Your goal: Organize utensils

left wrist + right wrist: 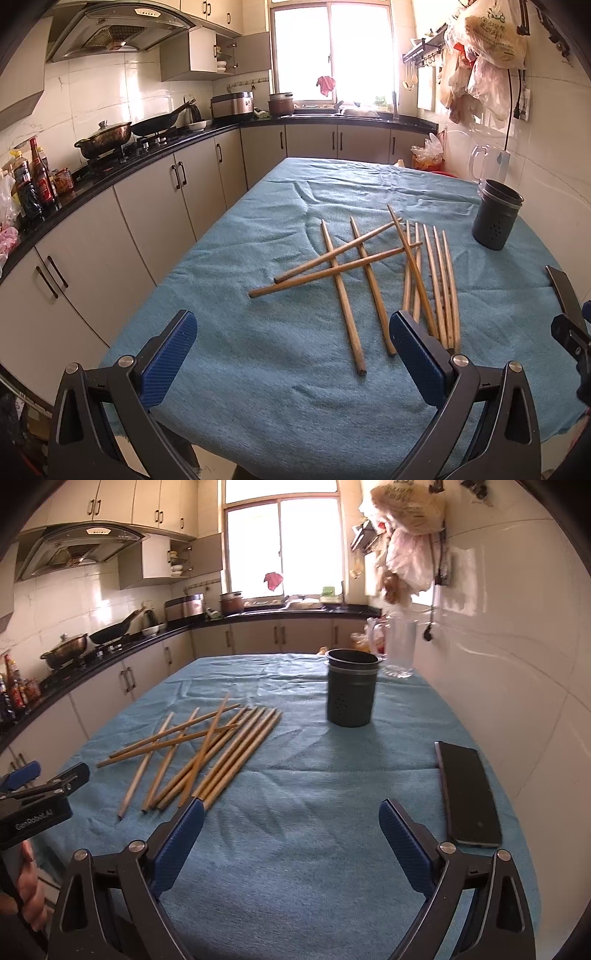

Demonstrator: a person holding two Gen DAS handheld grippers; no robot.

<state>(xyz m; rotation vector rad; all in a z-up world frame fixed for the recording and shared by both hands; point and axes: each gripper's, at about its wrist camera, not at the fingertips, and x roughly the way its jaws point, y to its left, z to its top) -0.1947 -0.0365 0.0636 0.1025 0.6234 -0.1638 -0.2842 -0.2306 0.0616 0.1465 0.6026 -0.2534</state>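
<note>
Several wooden chopsticks (pixel 369 273) lie scattered and partly crossed on the blue cloth (pixel 258 369); they also show in the right wrist view (pixel 207 753). A dark round utensil holder (pixel 496 216) stands upright at the right; it also shows in the right wrist view (pixel 351 686), and what is inside is hidden. My left gripper (pixel 291 332) is open and empty, just short of the chopsticks' near ends. My right gripper (pixel 291 819) is open and empty over bare cloth, right of the chopsticks.
A black phone (pixel 469 794) lies on the cloth at the right near the wall. A clear glass jug (pixel 399 646) stands behind the holder. Kitchen counters with pots (pixel 105 138) and bottles (pixel 37 177) run along the left. The tiled wall (pixel 517 646) is close on the right.
</note>
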